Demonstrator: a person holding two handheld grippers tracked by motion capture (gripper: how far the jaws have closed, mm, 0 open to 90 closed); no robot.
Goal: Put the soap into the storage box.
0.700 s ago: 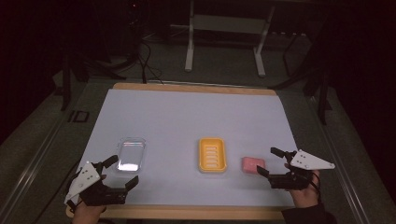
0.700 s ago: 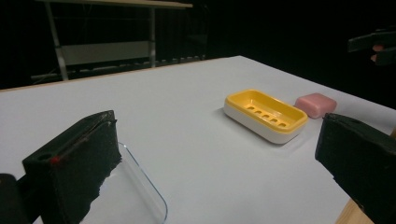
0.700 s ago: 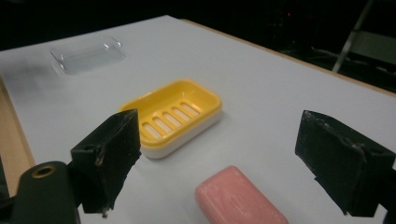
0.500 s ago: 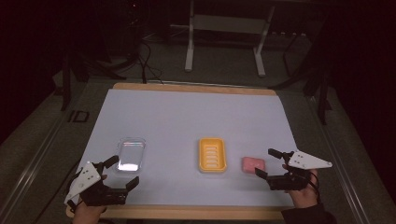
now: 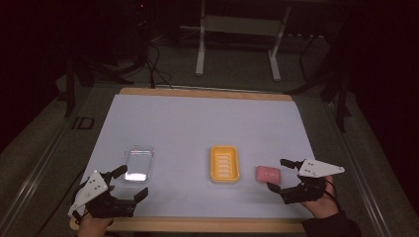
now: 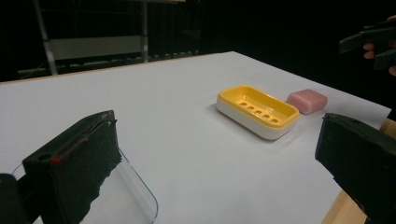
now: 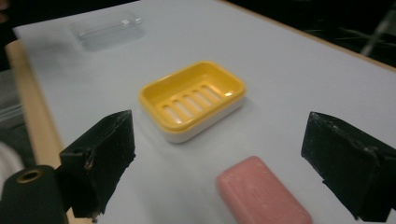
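The right hand-held gripper (image 5: 279, 174) hovers low over the near right part of the desk (image 5: 197, 123), its 2 black jaws spread wide and released, with nothing between them. The pink rounded bar of soap (image 5: 268, 173) lies flat on the white desk cover just ahead of those jaws; in the right gripper view it sits between them but toward the bottom, not yet inside the pads. Just beside the soap, toward the middle of the near edge, stands the yellow slotted plastic soap dish on its white base (image 5: 225, 164), apart from the bar. Near the near left corner, the left hand-held gripper (image 5: 132, 182) is also released and holds nothing, with the clear plastic lid (image 5: 138, 162) lying flat just ahead of it.

Likely risks from here: the bar looks smooth and rounded, so a grip taken across its corners or too near 1 end could let it squirt out or twist. Closing before the jaws are low enough may just push it along the cover, possibly into the dish.
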